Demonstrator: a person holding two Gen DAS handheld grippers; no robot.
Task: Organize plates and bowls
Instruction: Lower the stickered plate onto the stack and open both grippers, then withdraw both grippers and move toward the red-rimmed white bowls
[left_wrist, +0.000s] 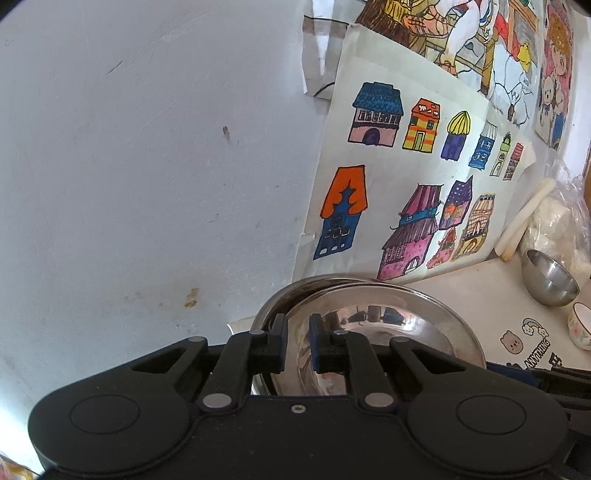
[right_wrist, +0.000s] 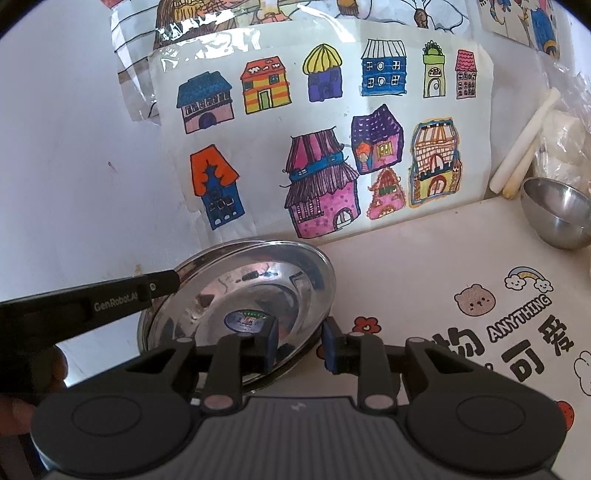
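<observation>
A shiny steel plate (right_wrist: 240, 291) sits tilted on top of another steel plate (right_wrist: 147, 332) at the table's far left, by the wall; both show in the left wrist view (left_wrist: 388, 317). My left gripper (left_wrist: 297, 341) straddles the top plate's left rim with jaws slightly apart. My right gripper (right_wrist: 299, 341) is open, its fingers either side of the plate's near right rim. A small steel bowl (right_wrist: 557, 214) lies at the back right; it also shows in the left wrist view (left_wrist: 550, 277).
A sheet of coloured house drawings (right_wrist: 314, 129) leans on the white wall behind the plates. White sticks (right_wrist: 524, 147) and a plastic bag (right_wrist: 565, 140) sit at the back right. A small floral cup (left_wrist: 580, 325) stands right. The table mat (right_wrist: 480, 295) has cartoon prints.
</observation>
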